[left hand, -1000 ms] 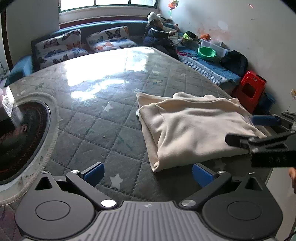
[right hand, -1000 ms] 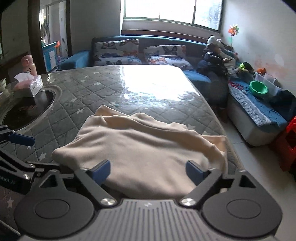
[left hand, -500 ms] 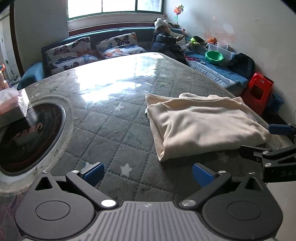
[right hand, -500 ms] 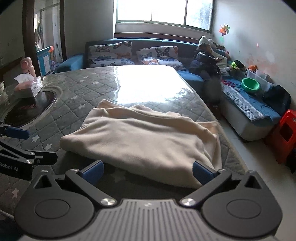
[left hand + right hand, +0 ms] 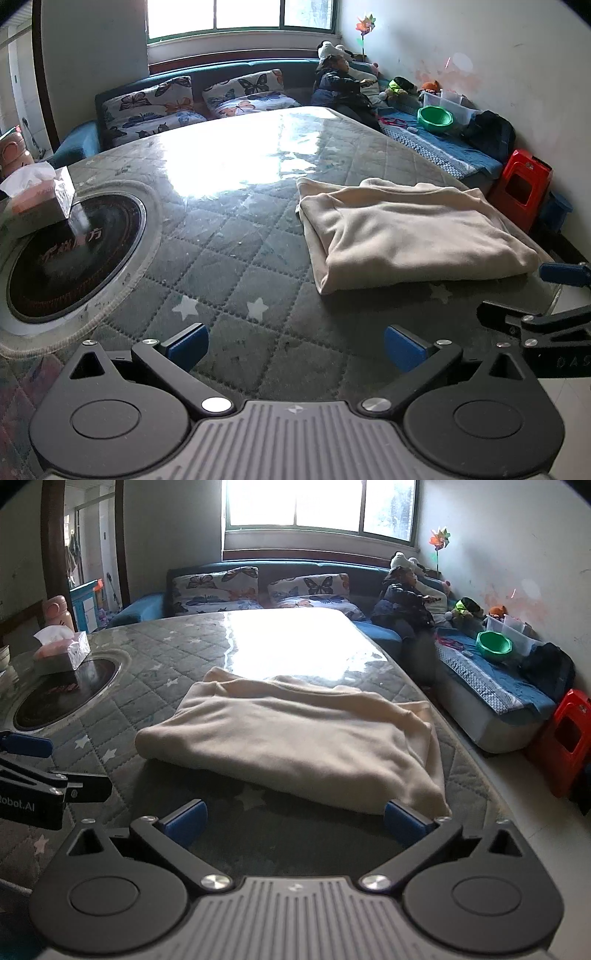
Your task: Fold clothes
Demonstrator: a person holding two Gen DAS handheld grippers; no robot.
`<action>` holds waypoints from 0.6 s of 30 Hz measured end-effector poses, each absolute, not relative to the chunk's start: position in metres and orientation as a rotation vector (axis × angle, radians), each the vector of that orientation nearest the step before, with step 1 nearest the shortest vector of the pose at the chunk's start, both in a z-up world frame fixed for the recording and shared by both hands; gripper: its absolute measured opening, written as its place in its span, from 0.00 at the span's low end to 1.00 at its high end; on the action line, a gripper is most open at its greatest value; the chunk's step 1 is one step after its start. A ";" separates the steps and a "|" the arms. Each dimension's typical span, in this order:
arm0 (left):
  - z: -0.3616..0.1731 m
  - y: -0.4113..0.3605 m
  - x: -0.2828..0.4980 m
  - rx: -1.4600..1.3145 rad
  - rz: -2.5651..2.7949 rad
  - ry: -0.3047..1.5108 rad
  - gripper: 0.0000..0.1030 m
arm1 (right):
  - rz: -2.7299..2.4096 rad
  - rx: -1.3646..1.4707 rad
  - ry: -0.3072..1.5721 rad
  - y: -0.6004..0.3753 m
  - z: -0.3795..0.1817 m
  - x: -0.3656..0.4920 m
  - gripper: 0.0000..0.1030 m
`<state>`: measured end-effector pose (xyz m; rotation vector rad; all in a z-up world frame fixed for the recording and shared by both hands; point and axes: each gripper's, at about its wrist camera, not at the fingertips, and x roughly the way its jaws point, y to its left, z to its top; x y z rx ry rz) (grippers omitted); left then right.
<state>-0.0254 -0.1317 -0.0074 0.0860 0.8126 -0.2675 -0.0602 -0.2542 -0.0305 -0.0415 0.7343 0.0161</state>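
A cream garment [image 5: 406, 236] lies folded into a flat rectangle on the grey quilted table top [image 5: 236, 258], toward its right side. In the right wrist view the same garment [image 5: 295, 738] fills the middle, its near edge just beyond my fingers. My left gripper [image 5: 293, 349] hangs open over bare quilt, to the left of the garment and short of it. My right gripper [image 5: 295, 821] is open wide, nothing pressed between its blue pads; its right pad sits close to the garment's near corner. Each gripper shows at the edge of the other's view.
A round black inset plate [image 5: 70, 254] sits at the table's left with a tissue box [image 5: 37, 195] on its rim. Behind are a sofa with butterfly cushions [image 5: 255, 590], a person [image 5: 402, 598] seated there, a green bowl [image 5: 495, 642] and a red stool [image 5: 565, 738] on the right.
Both grippers have drawn back toward me, away from the garment. The right gripper's pads, close over the garment's near edge a second ago, now stand clear of it. The garment lies still.
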 end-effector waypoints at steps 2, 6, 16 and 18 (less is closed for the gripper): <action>-0.009 -0.132 -0.028 0.087 -0.268 0.812 1.00 | 0.015 -0.036 0.737 -0.253 -0.032 -0.063 1.00; -0.011 -0.132 -0.031 0.090 -0.265 0.812 1.00 | 0.008 -0.024 0.743 -0.252 -0.037 -0.068 1.00; -0.015 -0.132 -0.034 0.087 -0.254 0.815 1.00 | -0.013 -0.026 0.742 -0.244 -0.042 -0.072 1.00; -0.016 -0.132 -0.035 0.086 -0.256 0.814 1.00 | -0.020 -0.032 0.747 -0.243 -0.043 -0.071 1.00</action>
